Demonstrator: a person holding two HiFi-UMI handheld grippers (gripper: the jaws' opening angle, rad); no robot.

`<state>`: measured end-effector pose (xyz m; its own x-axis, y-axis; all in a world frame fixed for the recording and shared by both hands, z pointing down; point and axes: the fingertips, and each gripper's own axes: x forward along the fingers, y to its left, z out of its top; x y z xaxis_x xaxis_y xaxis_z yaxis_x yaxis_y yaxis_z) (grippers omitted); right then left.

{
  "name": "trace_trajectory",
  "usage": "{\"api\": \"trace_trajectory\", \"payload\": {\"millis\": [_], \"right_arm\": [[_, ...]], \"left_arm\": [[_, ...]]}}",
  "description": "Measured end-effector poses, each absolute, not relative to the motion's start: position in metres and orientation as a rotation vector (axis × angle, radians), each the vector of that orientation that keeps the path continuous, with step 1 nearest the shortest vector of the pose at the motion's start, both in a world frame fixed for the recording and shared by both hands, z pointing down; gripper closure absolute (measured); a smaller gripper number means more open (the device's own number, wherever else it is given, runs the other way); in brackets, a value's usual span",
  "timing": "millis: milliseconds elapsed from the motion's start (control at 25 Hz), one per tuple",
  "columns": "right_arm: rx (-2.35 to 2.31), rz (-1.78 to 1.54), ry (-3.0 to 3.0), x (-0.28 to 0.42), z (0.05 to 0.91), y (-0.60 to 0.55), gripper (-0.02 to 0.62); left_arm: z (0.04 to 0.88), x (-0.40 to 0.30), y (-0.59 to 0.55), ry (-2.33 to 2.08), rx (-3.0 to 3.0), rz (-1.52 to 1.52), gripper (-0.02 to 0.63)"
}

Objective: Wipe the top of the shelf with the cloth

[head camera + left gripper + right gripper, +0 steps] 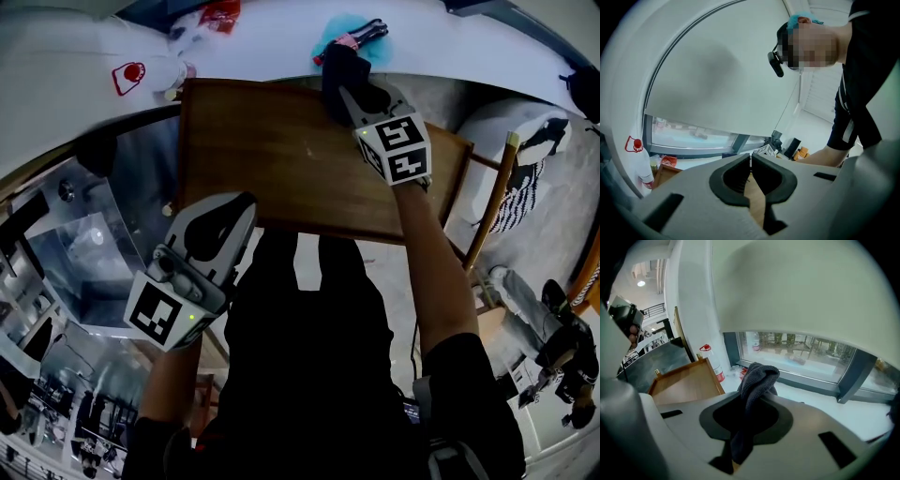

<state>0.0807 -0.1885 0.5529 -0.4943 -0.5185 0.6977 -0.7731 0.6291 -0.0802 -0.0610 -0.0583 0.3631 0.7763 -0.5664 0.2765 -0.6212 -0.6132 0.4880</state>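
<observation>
Pinches a dark grey cloth (757,378) in the right gripper (753,397), jaws narrow on its middle, a bunched fold poking up past the tips and a tail trailing below. Sits with that gripper at the far edge of the wooden shelf top (272,155), cloth at or just over the back rim, near the white sill (272,37); cannot tell whether fabric touches wood. Hangs the left gripper (751,158) off the near left corner, jaws pressed together on nothing. Reads as soft, light, limp fabric: likely to fold and drag rather than slide flat, nothing to break, fair friction on wood. Seems best held as now, by the bunched centre, with enough loose end below to press down flat. Shows a white bottle with a red label (141,75) just beside the shelf's far left corner
</observation>
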Motion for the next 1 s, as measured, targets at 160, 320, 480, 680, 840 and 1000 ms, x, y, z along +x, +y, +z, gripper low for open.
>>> {"api": "trace_trajectory", "payload": {"millis": [160, 320, 480, 680, 840, 1000], "right_arm": [[1.030, 0.528, -2.199, 0.102, 0.554, -0.184, 0.540], [1.048, 0.539, -2.189, 0.119, 0.554, -0.181, 0.540], [1.070, 0.555, -2.173, 0.138, 0.555, -0.177, 0.540], [1.098, 0.568, -2.147, 0.165, 0.557, -0.174, 0.540], [1.121, 0.583, -2.123, 0.186, 0.558, -0.169, 0.540], [1.140, 0.588, -2.097, 0.208, 0.559, -0.164, 0.540]], "left_arm": [[0.362, -0.042, -0.058, -0.855, 2.405, 0.139, 0.577], [0.361, -0.028, -0.060, -0.834, 2.411, 0.147, 0.577], [0.360, -0.012, -0.060, -0.810, 2.421, 0.151, 0.577], [0.360, 0.008, -0.060, -0.782, 2.429, 0.163, 0.576], [0.359, 0.023, -0.060, -0.766, 2.434, 0.167, 0.577], [0.357, 0.038, -0.061, -0.748, 2.444, 0.167, 0.576]]}}
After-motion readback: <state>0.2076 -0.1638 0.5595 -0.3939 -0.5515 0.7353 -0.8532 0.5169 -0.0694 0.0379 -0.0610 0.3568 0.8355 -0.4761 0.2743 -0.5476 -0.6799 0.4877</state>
